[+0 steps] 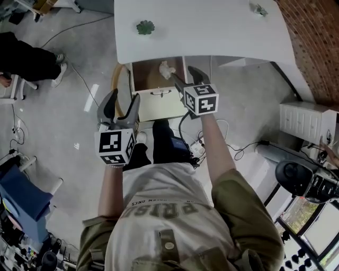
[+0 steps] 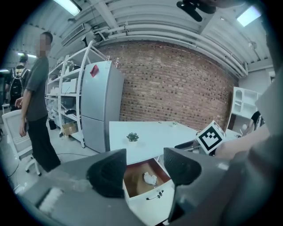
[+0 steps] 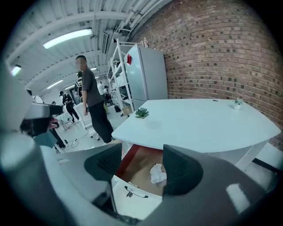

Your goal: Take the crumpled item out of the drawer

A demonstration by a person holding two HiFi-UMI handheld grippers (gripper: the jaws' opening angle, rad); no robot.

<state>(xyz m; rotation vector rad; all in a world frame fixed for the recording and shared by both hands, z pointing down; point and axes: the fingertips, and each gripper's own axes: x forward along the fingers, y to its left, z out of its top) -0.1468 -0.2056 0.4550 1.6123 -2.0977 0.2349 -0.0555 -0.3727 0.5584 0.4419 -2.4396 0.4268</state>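
Note:
A white crumpled item (image 1: 167, 69) lies inside the open wooden-lined drawer (image 1: 144, 75) under the white table (image 1: 212, 32). My right gripper (image 1: 186, 77) hovers over the drawer's right front corner, open, with nothing between its jaws. In the right gripper view the crumpled item (image 3: 158, 173) shows just beyond the open right gripper (image 3: 142, 166). My left gripper (image 1: 121, 106) is held to the left of and nearer than the drawer, open and empty. In the left gripper view the left gripper (image 2: 143, 170) frames the drawer (image 2: 154, 196) and the crumpled item (image 2: 150, 178).
A small green plant (image 1: 145, 27) sits on the table, a second one (image 1: 259, 9) at its far right. Cables (image 1: 212, 143) lie on the floor by the person's legs. A grey fridge (image 2: 99, 103), shelving and a standing person (image 2: 37, 110) are to the left.

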